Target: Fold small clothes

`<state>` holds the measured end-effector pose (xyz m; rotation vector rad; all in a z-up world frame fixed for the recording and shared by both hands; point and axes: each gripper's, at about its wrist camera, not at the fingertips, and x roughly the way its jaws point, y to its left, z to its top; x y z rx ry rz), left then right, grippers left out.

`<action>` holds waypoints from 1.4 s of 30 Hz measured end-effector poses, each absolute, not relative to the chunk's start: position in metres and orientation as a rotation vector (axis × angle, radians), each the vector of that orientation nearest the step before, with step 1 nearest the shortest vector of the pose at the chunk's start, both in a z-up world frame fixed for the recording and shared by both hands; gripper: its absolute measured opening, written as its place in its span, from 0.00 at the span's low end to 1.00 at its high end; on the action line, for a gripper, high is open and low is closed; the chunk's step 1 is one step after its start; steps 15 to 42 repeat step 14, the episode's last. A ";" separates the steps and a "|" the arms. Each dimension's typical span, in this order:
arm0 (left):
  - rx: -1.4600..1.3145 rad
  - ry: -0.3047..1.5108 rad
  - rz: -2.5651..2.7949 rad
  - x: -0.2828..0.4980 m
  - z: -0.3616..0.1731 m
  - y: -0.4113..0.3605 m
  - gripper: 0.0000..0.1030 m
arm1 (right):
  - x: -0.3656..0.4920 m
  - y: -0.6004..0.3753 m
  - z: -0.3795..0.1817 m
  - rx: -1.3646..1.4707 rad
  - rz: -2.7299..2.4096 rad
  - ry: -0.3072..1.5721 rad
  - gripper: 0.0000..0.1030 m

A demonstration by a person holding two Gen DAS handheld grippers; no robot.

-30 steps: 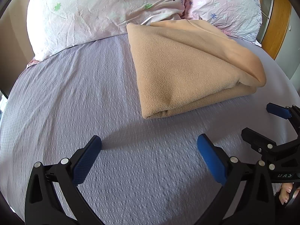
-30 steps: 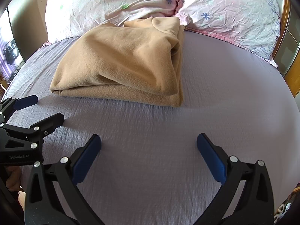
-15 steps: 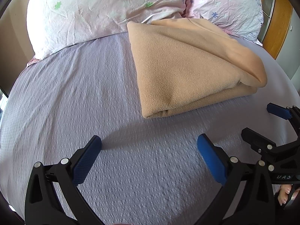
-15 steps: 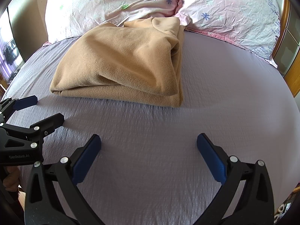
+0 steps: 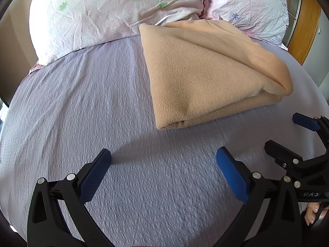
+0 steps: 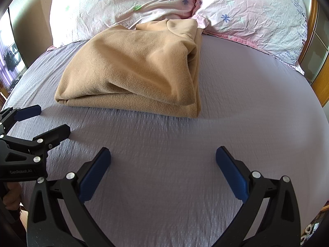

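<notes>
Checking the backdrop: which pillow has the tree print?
The left pink floral pillow; a dark tree sits near its inner corner. The right pillow shows only flowers.

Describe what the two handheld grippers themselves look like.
Both are alike: the left gripper and right gripper have black plastic frames with triangular cut-outs, silver round rivets and textured blue pads on the fingers. White lettering on the left one's side reads GenRobot.AI. No cables or sleeves show.

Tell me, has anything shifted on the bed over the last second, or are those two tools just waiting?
Nothing visibly changed. The folded tan garment lies where it was by the pillows, and the left tool and right tool stay open over the sheet, holding nothing.
</notes>
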<state>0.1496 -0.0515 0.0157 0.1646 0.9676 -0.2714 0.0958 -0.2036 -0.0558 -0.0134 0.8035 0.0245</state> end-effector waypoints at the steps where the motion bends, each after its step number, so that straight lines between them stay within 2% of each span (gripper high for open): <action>1: 0.165 0.968 -0.271 0.150 0.016 -0.052 0.99 | 0.096 -0.204 -0.056 -0.013 0.024 0.803 0.98; 42: 0.165 0.961 -0.269 0.149 0.014 -0.052 0.99 | 0.096 -0.203 -0.056 -0.014 0.025 0.803 0.98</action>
